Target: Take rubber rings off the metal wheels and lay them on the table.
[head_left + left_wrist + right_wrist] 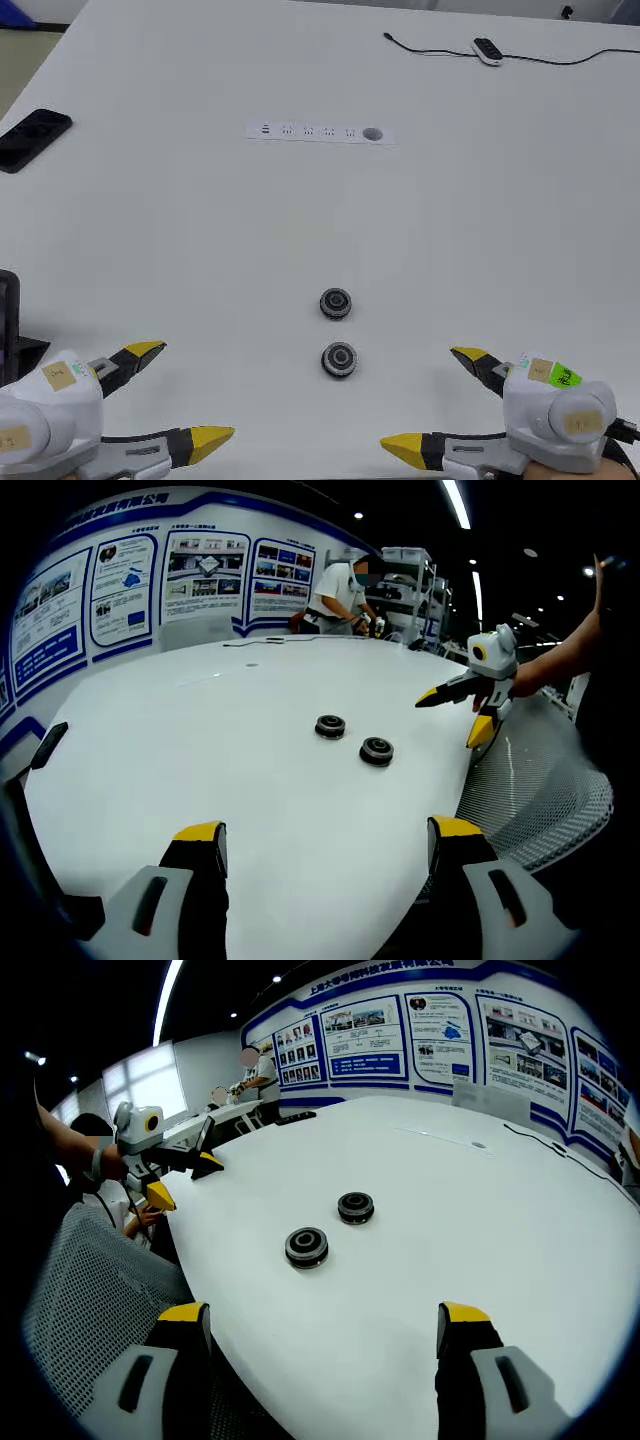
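Note:
Two small metal wheels with black rubber rings lie flat on the white table, one (339,360) nearer me and one (335,304) just behind it. The left gripper view has them as the near wheel (376,751) and the far wheel (330,726); the right gripper view shows the near wheel (306,1246) and the far wheel (355,1207). My left gripper (188,394) (327,842) is open at the lower left, apart from the wheels. My right gripper (435,398) (325,1326) is open at the lower right, holding nothing.
A white power strip (320,132) lies across the table's middle. A black phone (30,137) rests at the left edge, and a cabled remote (487,50) sits at the far right. People stand at benches in the background (340,590).

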{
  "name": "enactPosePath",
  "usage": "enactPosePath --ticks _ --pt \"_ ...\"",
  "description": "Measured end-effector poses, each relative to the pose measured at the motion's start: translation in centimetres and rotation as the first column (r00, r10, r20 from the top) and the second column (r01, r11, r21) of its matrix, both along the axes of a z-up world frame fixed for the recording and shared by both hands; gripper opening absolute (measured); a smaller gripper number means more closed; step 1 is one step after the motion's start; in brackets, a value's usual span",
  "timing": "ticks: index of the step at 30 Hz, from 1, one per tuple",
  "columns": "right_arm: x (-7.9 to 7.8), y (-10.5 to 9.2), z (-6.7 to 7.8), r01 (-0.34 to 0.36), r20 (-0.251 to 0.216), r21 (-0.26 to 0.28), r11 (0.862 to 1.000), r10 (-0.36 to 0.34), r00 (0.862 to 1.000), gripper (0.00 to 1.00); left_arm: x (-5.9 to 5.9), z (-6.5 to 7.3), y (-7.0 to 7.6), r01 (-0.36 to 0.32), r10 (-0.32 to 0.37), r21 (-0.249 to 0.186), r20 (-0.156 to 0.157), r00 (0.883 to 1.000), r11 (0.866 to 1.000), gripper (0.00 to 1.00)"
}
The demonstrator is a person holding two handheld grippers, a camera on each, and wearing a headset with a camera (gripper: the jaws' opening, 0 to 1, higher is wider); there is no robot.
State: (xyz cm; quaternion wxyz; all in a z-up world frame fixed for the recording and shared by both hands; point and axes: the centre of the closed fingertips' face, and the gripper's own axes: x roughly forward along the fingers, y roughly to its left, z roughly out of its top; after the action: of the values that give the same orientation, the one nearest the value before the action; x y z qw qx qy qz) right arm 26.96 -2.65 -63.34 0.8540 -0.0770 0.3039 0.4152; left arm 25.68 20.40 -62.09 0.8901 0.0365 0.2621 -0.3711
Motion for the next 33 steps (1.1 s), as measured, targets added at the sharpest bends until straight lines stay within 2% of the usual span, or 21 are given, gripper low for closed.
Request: enactPosePath --ticks 15,33 --pt "0.0 1.2 -0.1 0.002 -0.033 0.029 1.0 -0.001 0.999 0.88 0.4 -0.5 -1.1 0.031 -0.031 0.011 -0.027 0.999 0.999 0.74" --pt "0.4 2.8 -0.4 0.005 -0.075 0.07 0.998 0.0 0.997 0.81 1.4 -0.7 -2.9 0.093 -0.092 0.019 -0.042 0.995 0.995 0.65"
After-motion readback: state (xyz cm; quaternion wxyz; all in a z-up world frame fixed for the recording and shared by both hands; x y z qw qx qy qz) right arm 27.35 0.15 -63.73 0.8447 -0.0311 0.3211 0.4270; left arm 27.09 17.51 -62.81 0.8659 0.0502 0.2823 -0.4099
